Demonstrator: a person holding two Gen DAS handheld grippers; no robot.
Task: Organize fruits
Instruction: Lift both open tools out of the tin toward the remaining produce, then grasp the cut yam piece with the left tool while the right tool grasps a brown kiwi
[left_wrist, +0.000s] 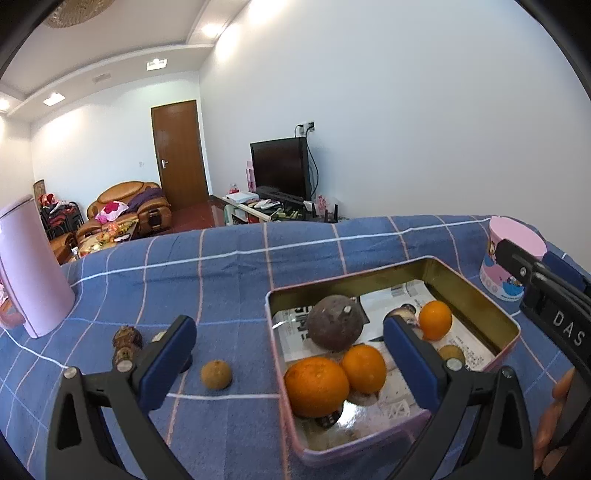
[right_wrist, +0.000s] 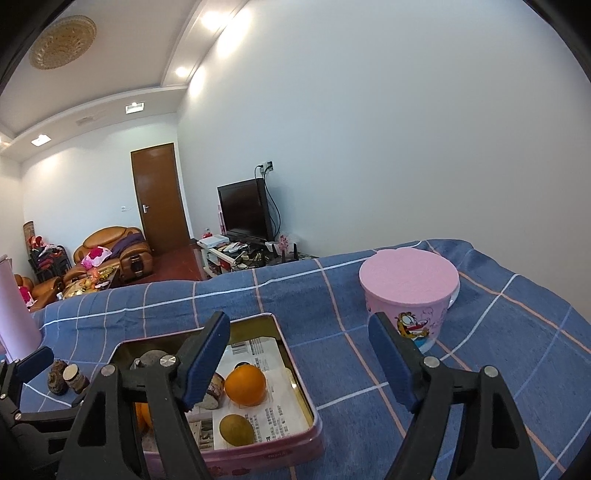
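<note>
on the blue checked cloth (left_wrist: 229, 266) my two grippers hung over a pink-walled tin (left_wrist: 476, 295) lined with printed paper. through the left wrist camera i saw my left gripper (left_wrist: 288, 341) with its jaws spread wide and nothing between the pads; one finger stood over the cloth, the other over the tin's interior. in the tin lay a big dark round fruit (left_wrist: 334, 323) toward the far wall, two oranges (left_wrist: 364, 367) touching each other near the front, and a third orange (left_wrist: 436, 319) further right, apart from them. a small brownish fruit (left_wrist: 451, 353) sat just beside my right-hand finger there, partly hidden. outside the tin, a small brown fruit (left_wrist: 216, 374) rested alone on the cloth, between the left finger and the tin wall. further left stood a pair of dark knobbly items (left_wrist: 127, 341); i could not tell what they were. a tall pink jug (left_wrist: 33, 273) stood at the far left, and a pink lidded tub (right_wrist: 408, 291) with a cartoon print stood to the right of the tin, well apart from it.

from the right wrist camera, my right gripper (right_wrist: 299, 363) was also released, jaws wide and empty, its left finger over the tin and its right finger in front of the tub. i saw a hand (left_wrist: 554, 413) at the lower right edge of the left view.
</note>
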